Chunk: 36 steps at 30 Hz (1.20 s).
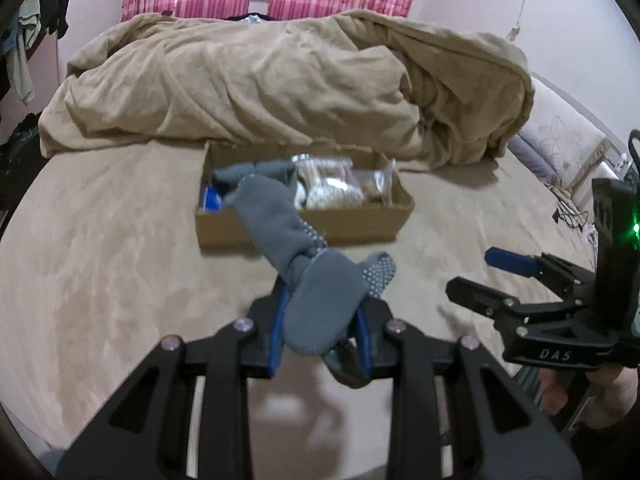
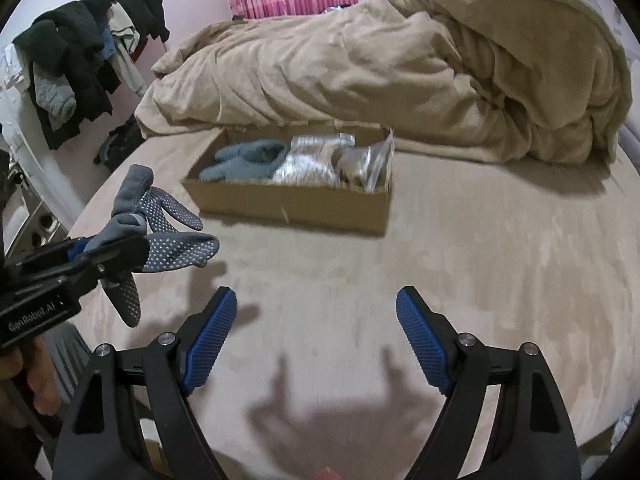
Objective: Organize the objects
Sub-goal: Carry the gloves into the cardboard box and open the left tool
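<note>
Left gripper (image 1: 322, 332): fingers clamped on a bunch of grey grip-dot socks (image 1: 316, 300), held in the air above the bed (image 1: 120, 240), short of the cardboard box (image 1: 296, 228). How many socks are in the bundle can't be told; they fold over each other, and one end hangs below the fingers, partly hidden by the gripper frame. In the right wrist view the same bundle (image 2: 160, 232) shows dotted soles fanning out from the left gripper (image 2: 92, 256), whose fingertips are mostly covered by fabric.

Right gripper (image 2: 316, 340): blue ribbed fingers (image 2: 210, 340) wide apart, nothing between them, hovering over bare bedsheet w/ their shadow below.

Box sits further back on the bed, just in front of a heaped tan blanket (image 2: 400, 72). Inside: more grey-blue socks (image 2: 248, 160) at left, clear plastic packets (image 2: 320, 160) at right; contents of packets too blurred to ID. A blue item (image 1: 212, 200) at the box's left end is mostly hidden.

Dark clothes (image 2: 80, 60) hang at far left, cut off by the frame edge.
</note>
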{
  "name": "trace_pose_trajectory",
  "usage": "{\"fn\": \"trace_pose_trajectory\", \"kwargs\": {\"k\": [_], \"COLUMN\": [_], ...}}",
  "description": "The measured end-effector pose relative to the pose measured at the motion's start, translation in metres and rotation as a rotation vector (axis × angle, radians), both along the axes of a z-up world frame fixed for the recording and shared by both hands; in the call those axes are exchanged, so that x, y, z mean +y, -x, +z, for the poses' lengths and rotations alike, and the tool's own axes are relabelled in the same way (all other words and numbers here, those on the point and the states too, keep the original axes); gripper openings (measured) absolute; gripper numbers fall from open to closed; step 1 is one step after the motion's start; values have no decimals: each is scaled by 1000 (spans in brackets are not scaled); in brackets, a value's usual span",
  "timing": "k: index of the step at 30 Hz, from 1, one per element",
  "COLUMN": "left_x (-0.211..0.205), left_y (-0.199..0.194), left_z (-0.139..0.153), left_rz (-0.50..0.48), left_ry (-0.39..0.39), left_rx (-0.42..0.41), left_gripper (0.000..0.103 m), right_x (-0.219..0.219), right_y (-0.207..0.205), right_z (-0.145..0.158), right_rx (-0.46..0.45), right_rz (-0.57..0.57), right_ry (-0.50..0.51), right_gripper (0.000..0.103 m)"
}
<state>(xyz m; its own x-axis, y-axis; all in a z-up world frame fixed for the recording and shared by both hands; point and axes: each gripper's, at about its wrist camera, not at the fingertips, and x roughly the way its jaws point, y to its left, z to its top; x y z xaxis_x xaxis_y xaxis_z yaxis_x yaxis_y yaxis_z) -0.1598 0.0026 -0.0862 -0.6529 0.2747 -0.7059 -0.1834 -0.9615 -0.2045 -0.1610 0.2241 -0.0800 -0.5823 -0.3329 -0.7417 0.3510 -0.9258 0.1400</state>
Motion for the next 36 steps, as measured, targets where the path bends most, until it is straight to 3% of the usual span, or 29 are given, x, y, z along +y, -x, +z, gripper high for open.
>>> {"fn": "trace_pose_trajectory", "kwargs": {"k": [12,19,26,32,33,34,36], "left_x": [13,29,30,33,33,32,25], "left_y": [94,147,175,171,166,160,143], "left_z": [15,-20,-63,-60,-55,-49,-33], "left_rz": [-31,-83,-43,4,27,46,97], "left_ry": [20,17,42,106,128,145,149], "left_rx": [86,4,-120,-146,-133,-114,-56], "left_gripper": [29,30,33,38,47,69,89], "right_x": [-9,-10,-1,1,1,1,-1], "right_y": [72,105,117,114,112,111,106], "right_z": [10,1,-5,-6,-5,-2,3], "right_rx": [72,77,67,60,61,64,73], "right_rz": [12,9,-7,-17,-18,-19,-19], "right_ry": [20,28,21,11,7,3,-26], "right_gripper": [85,85,85,85,85,85,85]}}
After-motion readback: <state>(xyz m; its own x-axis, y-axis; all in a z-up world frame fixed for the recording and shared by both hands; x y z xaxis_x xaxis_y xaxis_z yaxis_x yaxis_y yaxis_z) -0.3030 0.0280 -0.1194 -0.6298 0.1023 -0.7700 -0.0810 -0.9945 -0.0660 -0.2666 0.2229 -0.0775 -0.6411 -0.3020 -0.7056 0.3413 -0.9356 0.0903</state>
